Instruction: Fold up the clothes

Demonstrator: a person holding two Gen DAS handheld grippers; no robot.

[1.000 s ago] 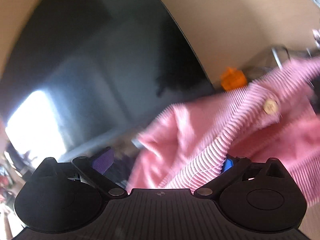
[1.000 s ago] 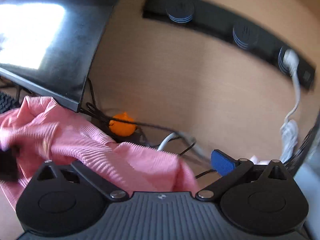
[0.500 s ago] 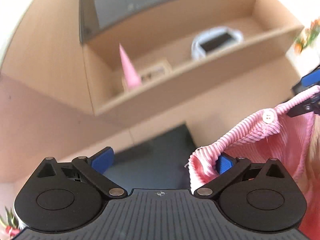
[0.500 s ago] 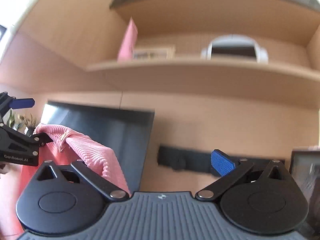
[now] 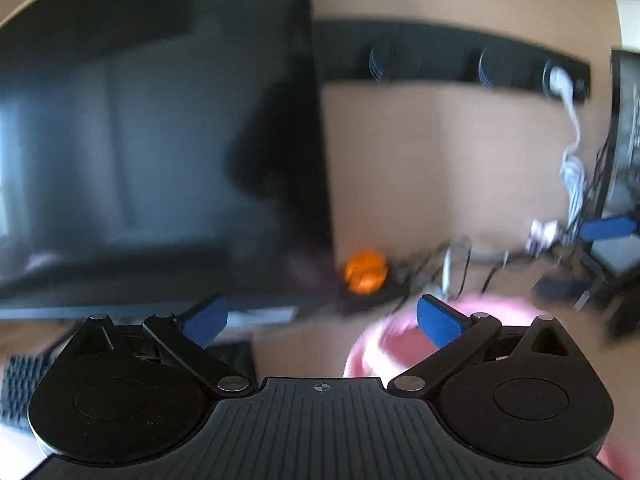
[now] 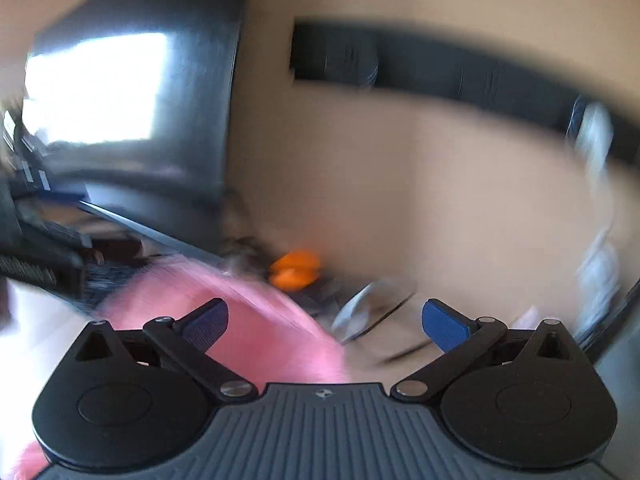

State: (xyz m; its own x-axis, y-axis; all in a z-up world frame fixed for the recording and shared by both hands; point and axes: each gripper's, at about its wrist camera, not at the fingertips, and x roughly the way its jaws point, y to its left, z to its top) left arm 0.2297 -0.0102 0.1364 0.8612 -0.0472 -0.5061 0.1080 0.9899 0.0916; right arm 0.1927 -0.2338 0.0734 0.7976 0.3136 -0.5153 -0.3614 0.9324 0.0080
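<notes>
The pink ribbed garment point(image 5: 380, 344) shows as a motion-blurred heap low on the desk, just behind the right finger point(image 5: 440, 322) of my left gripper point(image 5: 320, 320). That gripper is open and nothing lies between its fingers. In the right wrist view the pink garment point(image 6: 256, 320) spreads behind the left finger point(image 6: 206, 324) of my right gripper point(image 6: 326, 324), which is open too. Whether the cloth touches either finger is lost in the blur. A blue fingertip of the right gripper point(image 5: 608, 228) shows at the far right of the left wrist view.
A dark monitor point(image 5: 160, 140) stands at the left, with a keyboard point(image 5: 24, 376) in front of it. An orange object point(image 5: 366, 272) and tangled cables point(image 5: 460, 264) lie at the back. A black power strip point(image 5: 460, 64) with a white plug runs along the wooden wall.
Both cameras have swung down from the wall shelf to the desk. The pink garment, held up high half a second ago, is now low on the desk. Both views are blurred by fast motion.
</notes>
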